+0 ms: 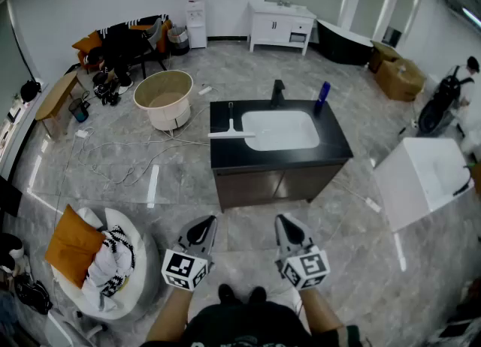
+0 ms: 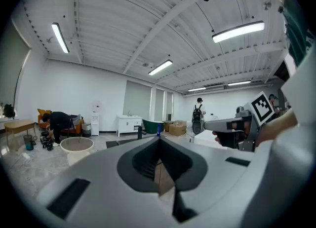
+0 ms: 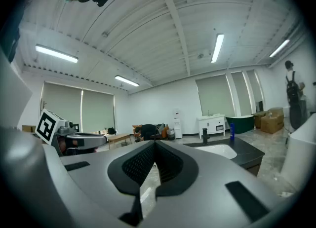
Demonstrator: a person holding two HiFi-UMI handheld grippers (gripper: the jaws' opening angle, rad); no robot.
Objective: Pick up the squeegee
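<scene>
The squeegee (image 1: 231, 132) lies on the black counter (image 1: 225, 154) of a vanity, just left of the white sink (image 1: 279, 129), with its white blade toward me and its dark handle pointing away. Both grippers hang low in front of me, well short of the vanity. My left gripper (image 1: 204, 225) (image 2: 159, 138) is shut and empty. My right gripper (image 1: 286, 224) (image 3: 154, 143) is shut too, with nothing in it. Neither gripper view shows the squeegee clearly.
A black faucet (image 1: 278, 92) and a blue bottle (image 1: 323, 94) stand behind the sink. A beige tub (image 1: 164, 98) and loose cables lie to the left. A beanbag with an orange cushion (image 1: 74, 246) sits near left, a white basin (image 1: 427, 176) to the right. A person (image 1: 451, 94) stands far right.
</scene>
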